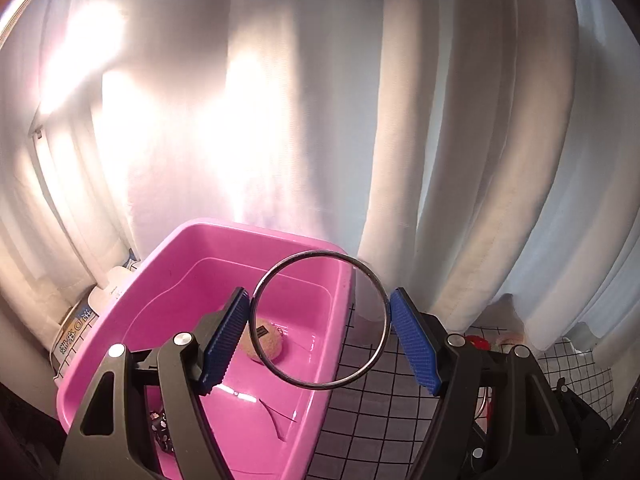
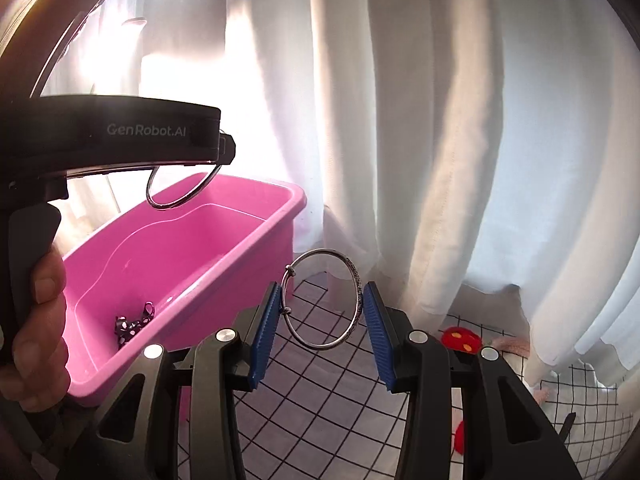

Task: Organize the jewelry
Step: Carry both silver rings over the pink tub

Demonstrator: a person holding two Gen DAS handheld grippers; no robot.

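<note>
The left gripper (image 1: 320, 330) grips a plain metal ring (image 1: 320, 320) between its blue pads, held in the air above the pink bin (image 1: 192, 264). The right gripper (image 2: 320, 326) clamps a thinner bangle (image 2: 322, 300) with a small knot and an engraved band, held over the black-grid cloth (image 2: 320, 420) just right of the bin.

In the right wrist view the left gripper's black body reads "GenRobot.AI" in grey letters, and a hand (image 2: 38, 328) wraps its handle. The ring hangs below its front end.

Inside the bin lie a tan pad (image 1: 266, 342) with a dark square tag whose marks are too small to read, a black piece with white dots (image 2: 132, 324), and a thin dark strand (image 1: 278, 420). A white container (image 1: 80, 328) left of the bin carries a yellow label with printed characters that cannot be made out. White curtains (image 2: 440, 120) hang behind. Red items (image 2: 460, 338) lie on the cloth at right.
</note>
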